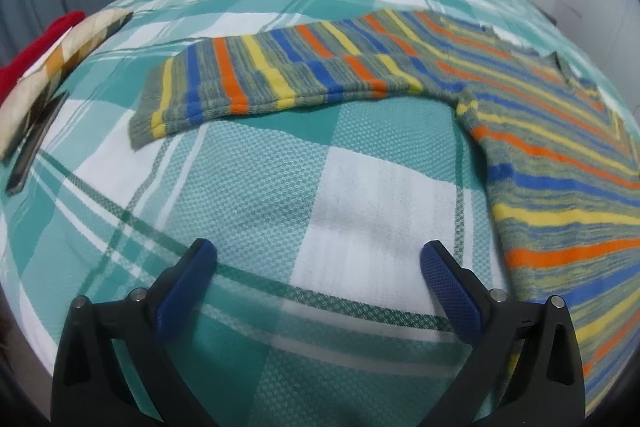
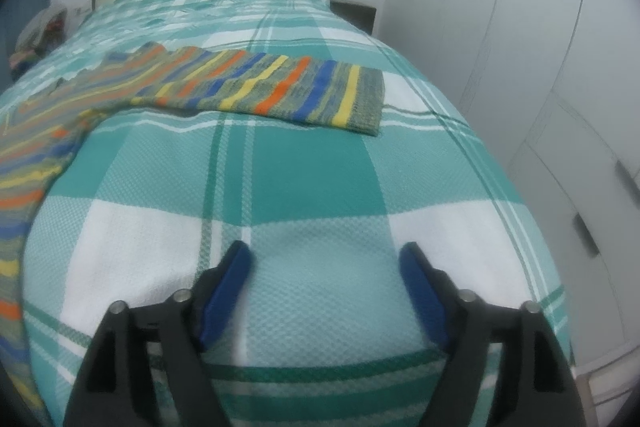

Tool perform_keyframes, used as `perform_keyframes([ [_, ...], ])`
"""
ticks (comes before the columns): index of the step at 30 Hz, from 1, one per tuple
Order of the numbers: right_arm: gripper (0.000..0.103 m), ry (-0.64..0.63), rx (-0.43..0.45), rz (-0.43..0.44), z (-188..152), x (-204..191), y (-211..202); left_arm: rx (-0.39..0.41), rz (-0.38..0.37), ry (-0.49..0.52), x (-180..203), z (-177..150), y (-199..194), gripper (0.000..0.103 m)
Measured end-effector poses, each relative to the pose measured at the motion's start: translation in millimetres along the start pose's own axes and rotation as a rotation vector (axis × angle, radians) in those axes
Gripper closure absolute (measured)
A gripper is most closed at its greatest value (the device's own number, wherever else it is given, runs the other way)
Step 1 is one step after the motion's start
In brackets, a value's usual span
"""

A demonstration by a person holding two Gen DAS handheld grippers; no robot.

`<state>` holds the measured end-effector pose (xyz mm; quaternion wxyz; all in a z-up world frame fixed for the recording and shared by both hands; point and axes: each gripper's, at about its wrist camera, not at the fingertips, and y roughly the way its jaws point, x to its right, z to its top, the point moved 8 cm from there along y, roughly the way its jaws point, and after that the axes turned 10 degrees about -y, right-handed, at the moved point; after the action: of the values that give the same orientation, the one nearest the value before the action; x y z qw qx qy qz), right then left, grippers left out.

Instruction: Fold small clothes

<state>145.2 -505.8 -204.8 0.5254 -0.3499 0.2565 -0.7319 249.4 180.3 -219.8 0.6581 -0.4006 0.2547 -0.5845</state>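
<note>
Here both the left gripper (image 1: 318,255) and right gripper (image 2: 326,259) gape wide, empty, above the checked bedspread (image 1: 256,187); the striped sweater (image 1: 540,131) lies ahead. Only the left view shows a phone (image 1: 34,151).

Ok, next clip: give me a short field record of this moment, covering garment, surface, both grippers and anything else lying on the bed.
garment: striped sweater, spread flat, unfolded
left sleeve: stretched out sideways
right sleeve: stretched out sideways
surface: green-and-white checked bedspread
left gripper: open, above bare bedspread, clear of the sweater
right gripper: open, above bare bedspread, holding nothing
other items: phone, patterned cloth, red cloth at the bed's left edge
</note>
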Motion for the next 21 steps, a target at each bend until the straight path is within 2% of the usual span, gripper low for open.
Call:
perform_keyframes([
  [2,0.014,0.013,-0.027,0.035,0,2,-4,0.022,-0.041,-0.030,0,1,-11,0.001],
  [4,0.014,0.052,-0.047,0.097,2,6,-10,0.062,-0.073,-0.047,2,5,-23,0.001],
  [9,0.014,0.207,-0.007,0.240,27,31,-22,0.173,-0.099,-0.094,-1,27,-48,0.001],
  [13,0.014,0.406,0.022,0.393,67,73,-10,0.176,-0.131,-0.150,-7,32,-57,0.001],
  [14,0.014,0.443,0.005,0.435,73,80,-2,0.181,-0.139,-0.155,-7,31,-61,0.001],
  [19,0.028,0.592,-0.120,0.556,85,94,52,0.204,-0.158,-0.117,2,14,-82,0.001],
  [21,0.036,0.610,-0.136,0.554,88,97,65,0.200,-0.158,-0.095,5,7,-87,0.001],
])
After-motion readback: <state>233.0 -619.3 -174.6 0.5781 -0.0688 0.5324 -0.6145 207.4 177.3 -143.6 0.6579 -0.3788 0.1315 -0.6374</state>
